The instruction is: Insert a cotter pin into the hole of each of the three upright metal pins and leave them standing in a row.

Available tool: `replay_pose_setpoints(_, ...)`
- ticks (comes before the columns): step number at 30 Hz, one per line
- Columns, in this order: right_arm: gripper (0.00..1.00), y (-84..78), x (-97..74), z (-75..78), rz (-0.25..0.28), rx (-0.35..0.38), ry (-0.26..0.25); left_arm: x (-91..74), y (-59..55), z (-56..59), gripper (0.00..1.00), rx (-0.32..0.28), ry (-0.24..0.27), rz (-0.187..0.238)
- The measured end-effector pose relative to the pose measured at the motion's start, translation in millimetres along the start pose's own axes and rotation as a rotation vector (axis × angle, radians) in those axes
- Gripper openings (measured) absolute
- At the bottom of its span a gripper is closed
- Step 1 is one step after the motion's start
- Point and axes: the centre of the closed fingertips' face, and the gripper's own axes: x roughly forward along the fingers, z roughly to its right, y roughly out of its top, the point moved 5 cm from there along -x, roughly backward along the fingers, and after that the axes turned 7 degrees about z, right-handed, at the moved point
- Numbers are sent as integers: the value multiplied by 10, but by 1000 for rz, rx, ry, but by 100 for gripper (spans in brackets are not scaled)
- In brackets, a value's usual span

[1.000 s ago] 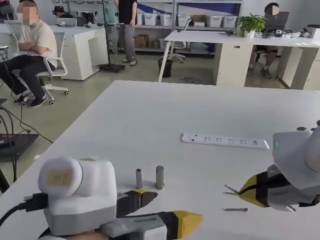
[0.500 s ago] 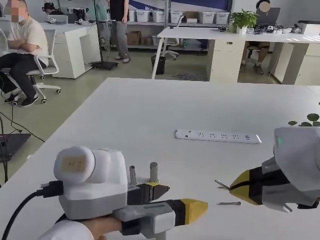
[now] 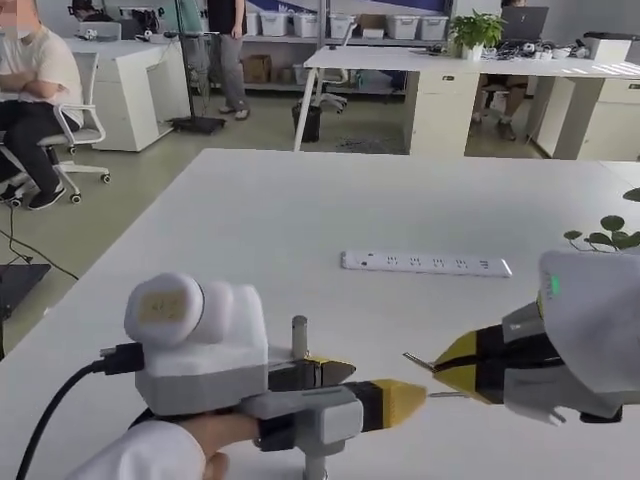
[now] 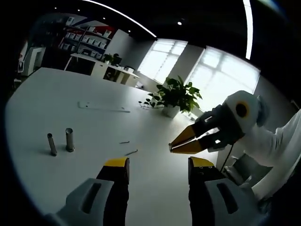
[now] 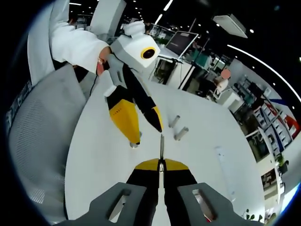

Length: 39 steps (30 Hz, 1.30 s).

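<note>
Head view: my left gripper (image 3: 388,384) hangs low over the near part of the white table (image 3: 300,220), held in a hand (image 3: 210,442). Its yellow-tipped jaws stand apart with nothing between them. Just behind them stands one upright metal pin (image 3: 299,335). My right gripper (image 3: 437,362) reaches in from the right, its jaws pinched on a cotter pin (image 3: 416,358) whose free end points toward the left gripper. A second cotter pin (image 3: 446,395) lies flat on the table just under the right gripper's tip. A power strip (image 3: 425,264) lies farther back.

Left gripper view: my jaws are wide open and empty above the table. Off to the left, two metal pins (image 4: 51,143) (image 4: 69,140) stand upright side by side, near each other but apart. Two loose cotter pins (image 4: 124,141) (image 4: 131,152) lie between them and the right gripper's tip. A potted plant (image 4: 176,96) sits at the far edge.

Right gripper view: my jaws are closed tight on the cotter pin, which sticks straight ahead from the tips. A third metal pin (image 5: 135,143) shows right at the left gripper's yellow jaw tip; I cannot tell whether they touch.
</note>
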Motion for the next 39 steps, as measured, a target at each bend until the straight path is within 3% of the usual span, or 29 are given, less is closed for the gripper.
replay_pose_setpoints(7,0,41,15,-45,-2,-59,-8,30,17,104,32,-90,-49,-1)
replay_pose_setpoints(15,0,59,33,-91,-7,-90,7,20,20,103,19,-116,-53,-3)
replay_pose_setpoints(22,0,65,40,-163,-5,-127,29,-25,-17,112,8,-134,-61,-37)
replay_pose_setpoints(33,0,95,60,-209,-2,-170,57,-4,-43,140,2,-161,-78,-58)
replay_pose_setpoints(39,0,108,62,-234,9,-183,70,-21,-70,129,1,-229,-81,-84)
